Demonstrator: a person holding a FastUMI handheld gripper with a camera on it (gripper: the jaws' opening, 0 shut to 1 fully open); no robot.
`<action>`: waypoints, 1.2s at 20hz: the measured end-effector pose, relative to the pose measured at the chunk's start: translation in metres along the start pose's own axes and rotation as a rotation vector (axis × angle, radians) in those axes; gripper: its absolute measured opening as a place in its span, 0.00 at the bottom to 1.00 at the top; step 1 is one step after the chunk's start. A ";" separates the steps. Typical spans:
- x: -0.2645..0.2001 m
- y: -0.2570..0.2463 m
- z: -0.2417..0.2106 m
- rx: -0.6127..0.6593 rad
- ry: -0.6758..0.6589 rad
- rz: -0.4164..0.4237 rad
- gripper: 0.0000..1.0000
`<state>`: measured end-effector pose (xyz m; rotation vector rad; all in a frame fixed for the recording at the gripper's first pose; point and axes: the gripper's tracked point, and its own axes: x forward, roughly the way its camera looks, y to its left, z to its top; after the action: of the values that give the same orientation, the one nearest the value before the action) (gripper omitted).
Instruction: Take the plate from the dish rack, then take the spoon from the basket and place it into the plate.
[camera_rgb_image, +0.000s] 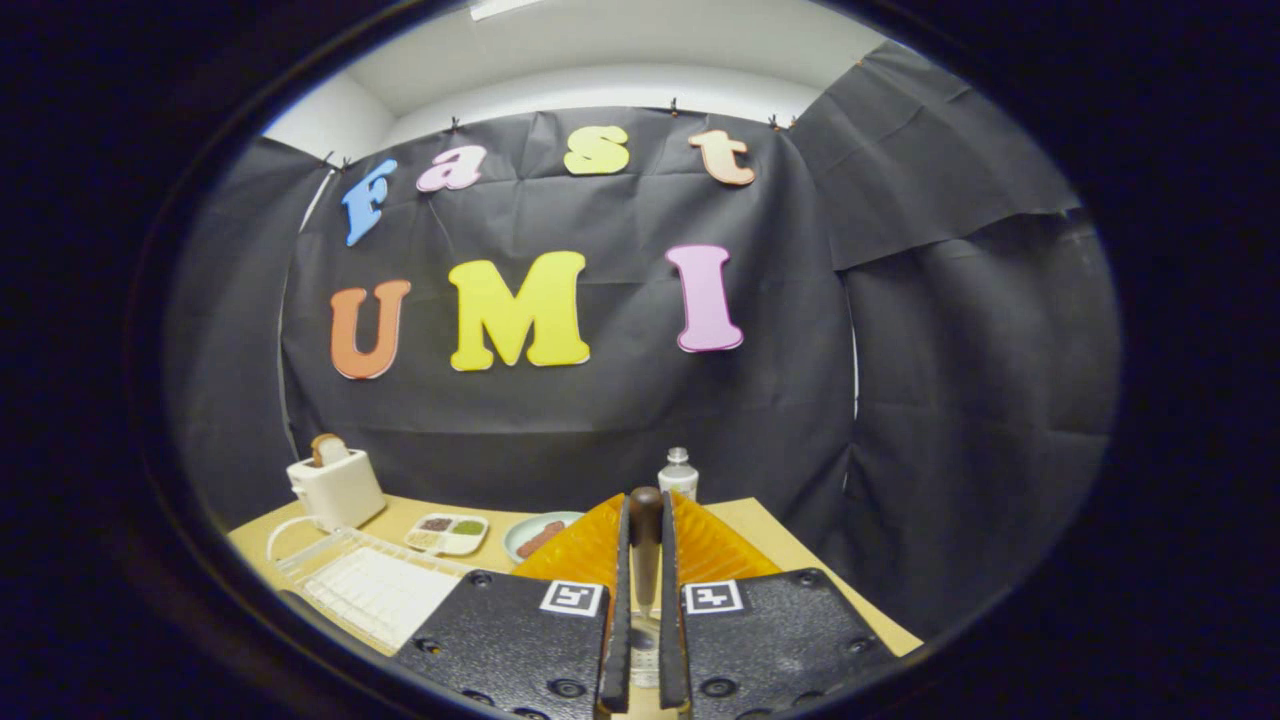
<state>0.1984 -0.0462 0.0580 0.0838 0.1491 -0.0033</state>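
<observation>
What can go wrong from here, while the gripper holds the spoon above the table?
1. The gripper pinches the spoon only on its thin handle, so it may slip or turn.
2. The dish rack and the small plate with food lie close ahead; a low pass may bump them.

Toaster (337, 487) w/ bread slice (325, 447) at table's (760, 525) far left; sectioned dish (447, 534) beside; bottle (678, 472) at back.

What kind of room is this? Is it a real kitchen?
Probably a pretend kitchen in a test booth: black cloth walls around a small table with a toaster, a dish rack and a snack tray. The gripper is shut on a spoon.
</observation>
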 end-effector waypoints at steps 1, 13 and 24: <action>-0.013 0.007 0.001 0.005 -0.002 0.022 0.16; -0.123 0.119 -0.061 0.095 0.000 0.204 0.16; -0.136 0.187 -0.174 0.355 0.185 0.279 0.16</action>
<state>0.0399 0.1545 -0.0777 0.4599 0.3195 0.2579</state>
